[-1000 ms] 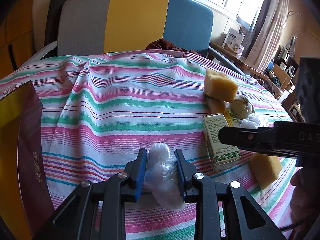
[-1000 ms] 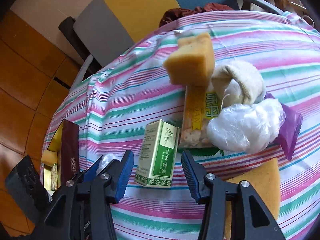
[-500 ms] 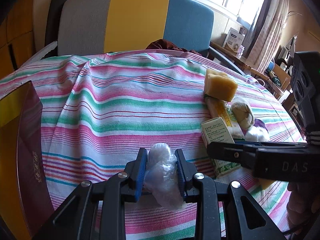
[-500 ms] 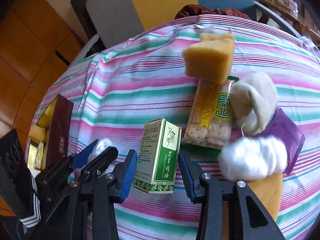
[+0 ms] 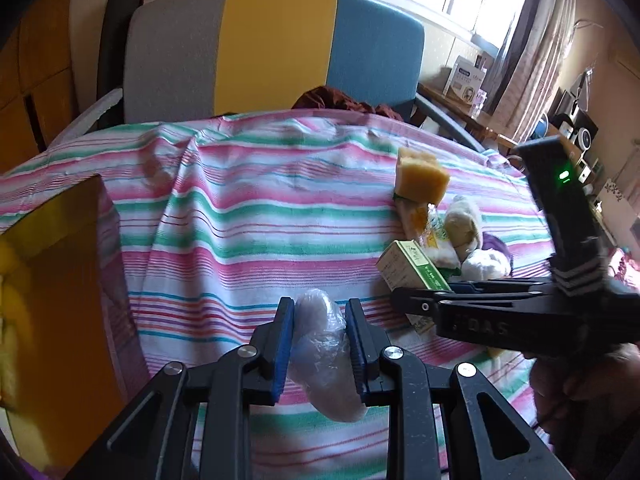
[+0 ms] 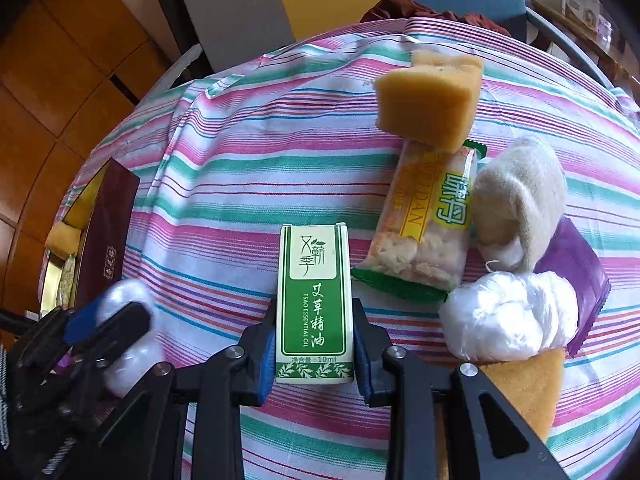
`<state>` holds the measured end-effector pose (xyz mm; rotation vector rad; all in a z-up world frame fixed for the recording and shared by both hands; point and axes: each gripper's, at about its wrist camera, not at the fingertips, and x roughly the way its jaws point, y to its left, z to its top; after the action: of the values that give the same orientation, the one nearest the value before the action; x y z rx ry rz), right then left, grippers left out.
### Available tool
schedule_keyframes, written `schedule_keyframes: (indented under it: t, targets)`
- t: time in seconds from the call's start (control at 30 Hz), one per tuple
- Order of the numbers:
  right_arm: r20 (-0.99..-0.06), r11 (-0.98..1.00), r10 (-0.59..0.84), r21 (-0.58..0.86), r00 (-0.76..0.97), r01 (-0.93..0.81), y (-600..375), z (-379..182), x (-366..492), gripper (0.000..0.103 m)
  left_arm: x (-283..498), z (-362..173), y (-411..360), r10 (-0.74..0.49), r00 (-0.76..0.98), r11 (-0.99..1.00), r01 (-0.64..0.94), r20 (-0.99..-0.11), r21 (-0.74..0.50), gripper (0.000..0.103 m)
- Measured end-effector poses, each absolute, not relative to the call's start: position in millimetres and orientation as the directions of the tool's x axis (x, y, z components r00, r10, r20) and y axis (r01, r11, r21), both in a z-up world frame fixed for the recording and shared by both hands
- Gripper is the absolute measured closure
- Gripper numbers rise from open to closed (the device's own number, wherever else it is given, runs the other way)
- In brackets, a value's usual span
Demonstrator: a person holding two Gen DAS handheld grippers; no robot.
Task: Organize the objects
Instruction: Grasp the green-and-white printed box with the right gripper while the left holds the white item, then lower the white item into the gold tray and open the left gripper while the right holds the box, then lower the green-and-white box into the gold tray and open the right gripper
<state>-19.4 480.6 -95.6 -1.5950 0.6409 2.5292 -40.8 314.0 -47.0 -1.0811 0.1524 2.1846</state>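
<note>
A green-and-white essential oil box [image 6: 315,307] is clamped between the blue pads of the right gripper [image 6: 315,354], whose jaws have just been closing onto its two long sides, the box lying flat on the striped cloth [image 6: 256,184] that covers the bench. Just beyond and to the right of that gripper, a wrapped snack bar [image 6: 425,220] is seen lying aslant, its far end tucked under a yellow sponge block [image 6: 430,98]. Further right, a cream cloth pouch [image 6: 522,200] is touched by a white plastic bundle [image 6: 510,316], with a purple packet [image 6: 576,268] partly hidden beneath them and a second yellow sponge [image 6: 528,392] near the gripper's right finger. The left gripper [image 5: 320,344] is shown closed tight on a clear plastic-wrapped bundle [image 5: 322,354], which is held above the cloth and hangs out below the pads. To the left of that gripper, a dark red box with a gold lining [image 5: 52,280] is set at the cloth's edge. A chair back in grey, yellow and blue [image 5: 276,52] is seen beyond the bench, straight ahead of the left gripper.
</note>
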Motion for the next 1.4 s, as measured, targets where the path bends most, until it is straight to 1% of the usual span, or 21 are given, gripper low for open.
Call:
schedule_keyframes:
  t: [0.07,0.17,0.27,0.37,0.43,0.6,0.7,0.73,0.8,0.87,0.9,0.93,1.0,1.07,1.1,1.13,1.17,1.27,1.4]
  targets:
    - [-0.879,-0.911,-0.125,0.285,-0.460,-0.299,481.4,-94.0,-19.1,0.072,-39.6,-33.4,300.1,0.548,-0.428,-0.754,-0.624,-0.719,-0.204,0.077]
    - [-0.889,-0.931,-0.049,0.206,-0.456,-0.301,476.8,-92.3,-18.7,0.073,-43.1,-18.2,274.7,0.558,-0.436,-0.766,-0.598,-0.706,-0.236,0.077]
    - [-0.898,-0.950,-0.009,0.145,-0.440,-0.276,465.8,-93.0,-19.3,0.073,-53.9,-8.5,242.0,0.538,-0.462,-0.794,-0.559,-0.705,-0.240,0.077]
    - [-0.900,-0.959,0.017,0.108,-0.435,-0.263,460.7,-92.9,-18.8,0.073,-80.1,-7.2,202.0,0.488,-0.474,-0.840,-0.484,-0.733,-0.247,0.077]
    - [-0.901,-0.962,0.030,0.091,-0.432,-0.258,457.4,-93.8,-20.9,0.073,-103.4,-11.4,174.0,0.434,-0.484,-0.879,-0.413,-0.760,-0.238,0.077]
    - [-0.902,-0.964,0.039,0.079,-0.431,-0.253,456.5,-94.5,-23.1,0.073,-164.6,-26.1,111.2,0.327,-0.471,-0.939,-0.262,-0.820,-0.224,0.077]
    - [-0.902,-0.965,0.042,0.074,-0.430,-0.250,453.4,-95.1,-23.5,0.073,-194.6,-37.2,91.7,0.302,-0.442,-0.950,-0.218,-0.845,-0.225,0.076]
    - [-0.902,-0.966,0.043,0.072,-0.430,-0.248,453.4,-95.1,-23.7,0.073,-200.2,-40.3,88.8,0.269,-0.449,-0.960,-0.193,-0.852,-0.202,0.076]
    - [-0.902,-0.967,0.044,0.069,-0.429,-0.245,453.3,-95.1,-23.7,0.073,-214.7,-49.4,85.4,0.236,-0.438,-0.967,-0.195,-0.867,-0.165,0.076]
    - [-0.902,-0.968,0.043,0.069,-0.430,-0.243,453.5,-95.1,-22.7,0.073,-229.2,-60.5,79.6,0.175,-0.436,-0.981,-0.148,-0.883,-0.122,0.076]
    - [-0.901,-0.968,0.043,0.069,-0.431,-0.241,453.8,-94.9,-22.5,0.073,-235.5,-63.8,76.4,0.173,-0.430,-0.983,-0.134,-0.886,-0.127,0.076]
    - [-0.901,-0.969,0.043,0.068,-0.432,-0.239,453.9,-95.0,-22.8,0.073,-242.4,-67.0,73.7,0.177,-0.424,-0.983,-0.121,-0.888,-0.138,0.075]
    - [-0.900,-0.970,0.045,0.065,-0.433,-0.236,453.0,-95.3,-22.1,0.073,-250.5,-70.0,69.4,0.130,-0.429,-0.991,-0.082,-0.894,-0.104,0.073]
    - [-0.899,-0.970,0.045,0.065,-0.436,-0.234,453.0,-95.3,-20.8,0.073,-249.6,-66.9,70.0,0.107,-0.449,-0.993,-0.097,-0.887,-0.071,0.071]
    - [-0.899,-0.970,0.045,0.065,-0.436,-0.235,453.0,-95.3,-20.6,0.073,-246.2,-64.0,69.8,0.101,-0.459,-0.993,-0.102,-0.883,-0.061,0.068]
    - [-0.899,-0.970,0.046,0.065,-0.436,-0.235,452.7,-95.1,-20.5,0.073,-241.7,-59.9,69.5,0.105,-0.472,-0.992,-0.106,-0.875,-0.062,0.061]
    - [-0.899,-0.970,0.046,0.064,-0.436,-0.235,452.7,-95.0,-20.5,0.073,-235.7,-55.7,68.8,0.115,-0.485,-0.991,-0.112,-0.867,-0.069,0.056]
    - [-0.898,-0.970,0.053,0.058,-0.437,-0.237,452.2,-95.5,-20.6,0.073,-213.5,-39.9,63.6,0.121,-0.540,-0.990,-0.128,-0.833,-0.061,0.048]
    - [-0.898,-0.968,0.060,0.054,-0.437,-0.244,451.6,-95.0,-20.0,0.073,-172.1,-20.3,54.7,0.131,-0.602,-0.988,-0.145,-0.787,-0.054,0.048]
